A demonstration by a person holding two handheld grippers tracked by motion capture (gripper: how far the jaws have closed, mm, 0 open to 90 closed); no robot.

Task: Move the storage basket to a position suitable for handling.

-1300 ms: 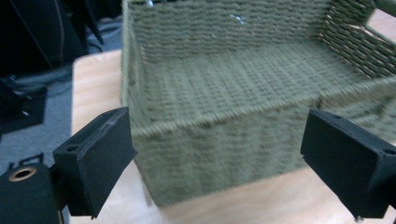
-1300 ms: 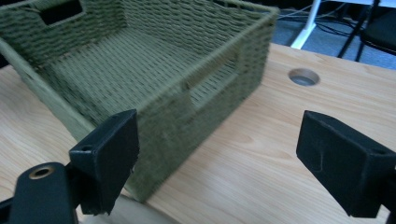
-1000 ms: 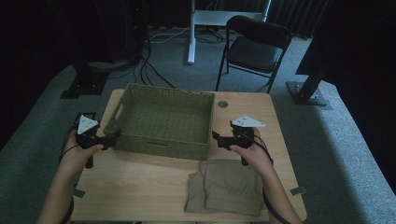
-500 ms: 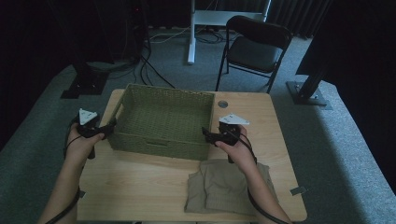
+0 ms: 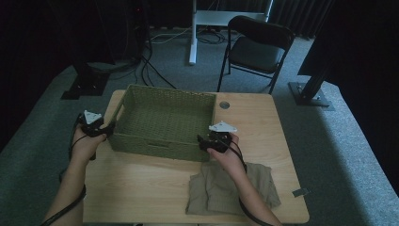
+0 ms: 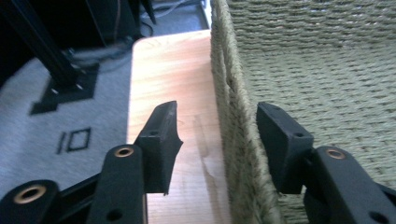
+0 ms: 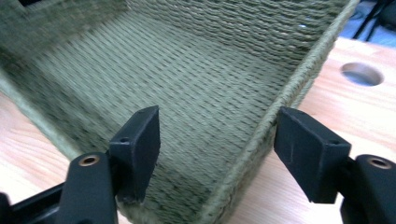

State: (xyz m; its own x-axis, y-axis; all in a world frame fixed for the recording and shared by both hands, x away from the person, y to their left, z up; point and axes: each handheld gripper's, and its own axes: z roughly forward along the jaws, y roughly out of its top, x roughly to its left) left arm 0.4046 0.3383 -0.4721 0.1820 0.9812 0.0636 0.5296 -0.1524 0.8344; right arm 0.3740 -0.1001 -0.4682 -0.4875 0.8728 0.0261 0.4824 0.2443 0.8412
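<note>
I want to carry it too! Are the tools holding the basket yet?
Not yet. Each tool, left and right, straddles a side wall of the basket, jaws closing but not pressing.

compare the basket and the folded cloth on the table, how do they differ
The basket is a stiff woven box with upright walls; the cloth is soft and lies flat and folded. The basket sits at the far middle of the table, the cloth at the near right edge. The left tool and right tool each straddle a basket wall, their jaws just closing; the cloth lies loose under the right forearm. Both are muted green-tan.
</note>
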